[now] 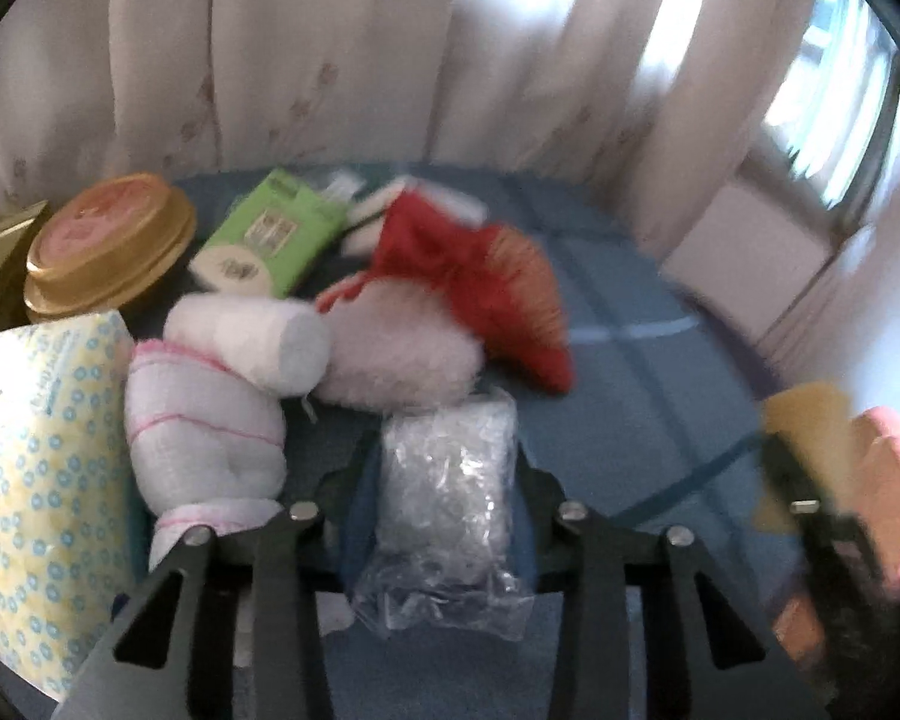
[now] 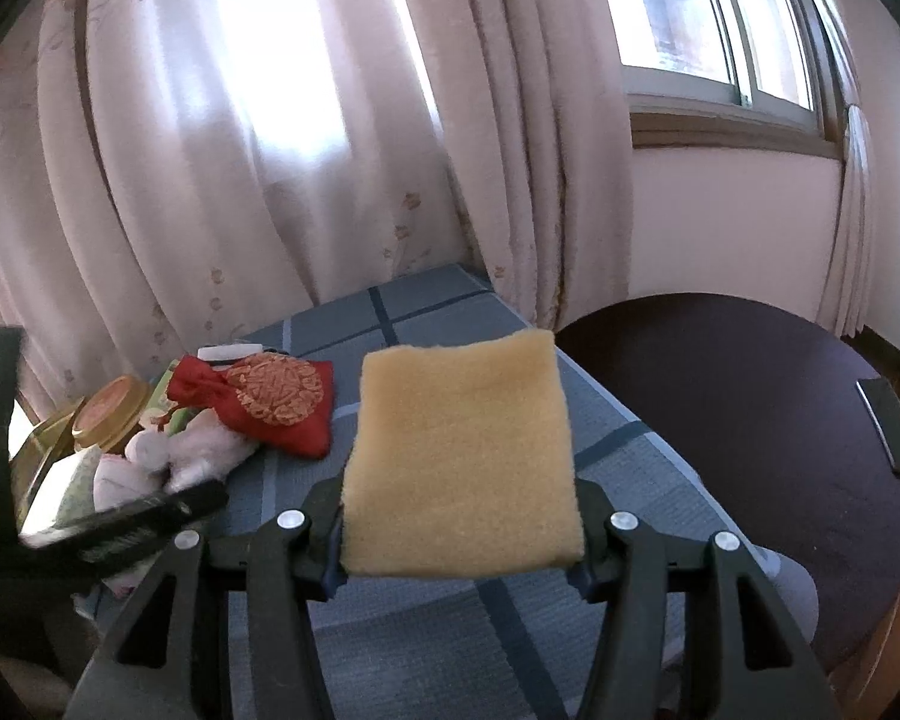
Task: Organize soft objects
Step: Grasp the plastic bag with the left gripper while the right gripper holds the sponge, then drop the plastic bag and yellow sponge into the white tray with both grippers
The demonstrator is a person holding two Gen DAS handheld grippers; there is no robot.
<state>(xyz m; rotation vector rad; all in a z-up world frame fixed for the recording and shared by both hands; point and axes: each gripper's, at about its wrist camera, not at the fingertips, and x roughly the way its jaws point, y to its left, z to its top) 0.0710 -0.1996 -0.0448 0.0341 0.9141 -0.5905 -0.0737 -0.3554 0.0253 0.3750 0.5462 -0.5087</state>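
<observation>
Two views differ: the left gripper (image 1: 447, 468) clamps a clear plastic packet (image 1: 444, 498) beside white rolls (image 1: 210, 420), seen only there; the right gripper (image 2: 459, 516) grips a yellow sponge (image 2: 459, 456) above the blue cloth (image 2: 414, 648).

Soft goods and a gold tin (image 1: 108, 246) crowd the left; the blue cloth (image 1: 642, 372) lies open rightward.
</observation>
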